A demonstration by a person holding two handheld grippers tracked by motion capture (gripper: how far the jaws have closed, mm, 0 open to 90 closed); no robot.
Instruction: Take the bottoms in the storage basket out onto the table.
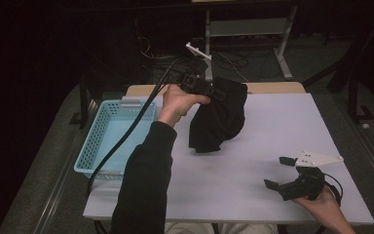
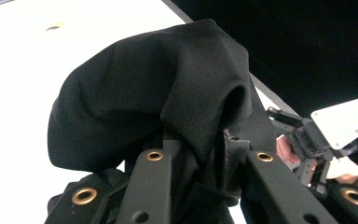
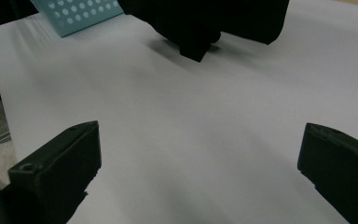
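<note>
Left gripper (image 1: 213,91) clamps black cloth (image 1: 219,117), lifted, hem brushing tabletop (image 1: 272,126); not yet in basket (image 1: 102,139). Right gripper (image 1: 279,171) fingers released, idle.

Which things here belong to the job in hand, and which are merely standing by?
In the job: black cloth, pinched in the left gripper; light blue basket beside it.

Standing by: right gripper, jaws open over the white table; metal frame behind.

No legible text, labels, brand marks, numbers or signs in any view; all surfaces checked appear plain and unmarked at this resolution
</note>
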